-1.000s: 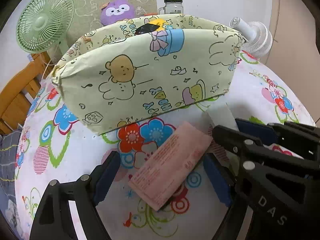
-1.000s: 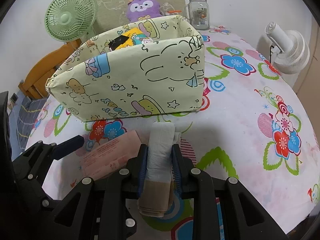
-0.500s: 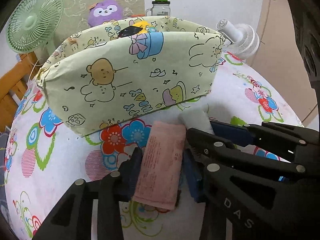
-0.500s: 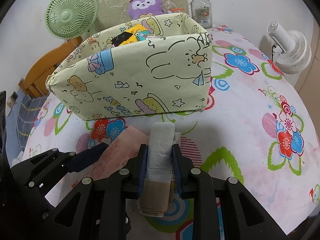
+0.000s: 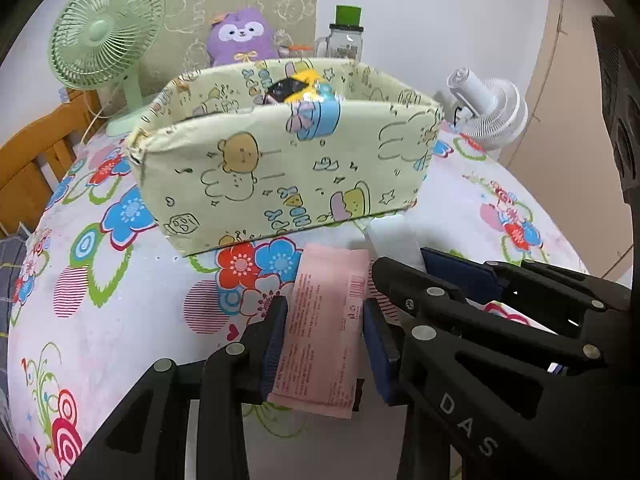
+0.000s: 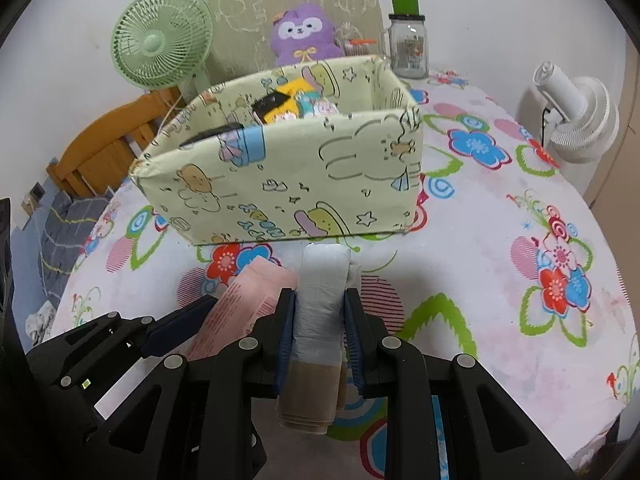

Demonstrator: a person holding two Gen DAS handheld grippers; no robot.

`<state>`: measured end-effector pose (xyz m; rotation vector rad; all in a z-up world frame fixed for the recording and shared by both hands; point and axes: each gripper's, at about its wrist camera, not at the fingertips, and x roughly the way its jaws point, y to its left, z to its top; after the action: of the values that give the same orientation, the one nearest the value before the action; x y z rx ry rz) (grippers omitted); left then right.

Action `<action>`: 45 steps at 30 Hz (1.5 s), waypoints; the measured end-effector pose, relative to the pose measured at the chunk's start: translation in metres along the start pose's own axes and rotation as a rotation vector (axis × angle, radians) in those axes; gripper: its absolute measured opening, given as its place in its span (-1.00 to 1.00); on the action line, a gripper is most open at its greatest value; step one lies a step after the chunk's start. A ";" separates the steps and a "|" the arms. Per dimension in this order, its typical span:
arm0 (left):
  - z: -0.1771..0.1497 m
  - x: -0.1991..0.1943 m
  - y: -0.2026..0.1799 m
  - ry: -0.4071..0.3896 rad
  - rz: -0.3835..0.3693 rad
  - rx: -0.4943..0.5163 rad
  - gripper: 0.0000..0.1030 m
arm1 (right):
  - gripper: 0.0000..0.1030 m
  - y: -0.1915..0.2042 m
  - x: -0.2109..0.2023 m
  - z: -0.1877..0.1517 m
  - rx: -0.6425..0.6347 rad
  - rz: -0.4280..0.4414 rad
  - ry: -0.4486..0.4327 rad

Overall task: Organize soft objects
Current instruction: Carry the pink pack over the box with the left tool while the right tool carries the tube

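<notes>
Left wrist view: ahead of both grippers, past their fingertips, stands the fabric bin (image 5: 280, 172) on the flower-print surface (image 5: 120, 320), open top up and already holding a few soft things, so it is probably where these two go. The left gripper (image 5: 324, 320) has just closed on the pink packet (image 5: 324, 328), pads pressing its long edges so it lies lengthwise along the fingers. Just beside it, the right gripper (image 6: 320, 320) is clamped on the white roll (image 6: 320, 304), also held lengthwise, seemingly ready for the bin.
</notes>
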<state>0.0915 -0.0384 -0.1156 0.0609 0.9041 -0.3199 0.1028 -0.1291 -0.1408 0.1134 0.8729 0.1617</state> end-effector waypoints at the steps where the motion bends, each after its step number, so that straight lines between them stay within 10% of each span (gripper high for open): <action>1: 0.000 -0.003 -0.001 -0.006 0.000 -0.004 -0.25 | -0.47 0.000 -0.002 0.000 -0.001 0.000 -0.005; 45: 0.037 -0.104 -0.019 -0.230 0.052 -0.066 -0.24 | -0.47 0.019 -0.103 0.045 -0.080 0.032 -0.218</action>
<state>0.0546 -0.0376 -0.0095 -0.0129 0.6828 -0.2428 0.0706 -0.1309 -0.0317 0.0687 0.6469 0.2096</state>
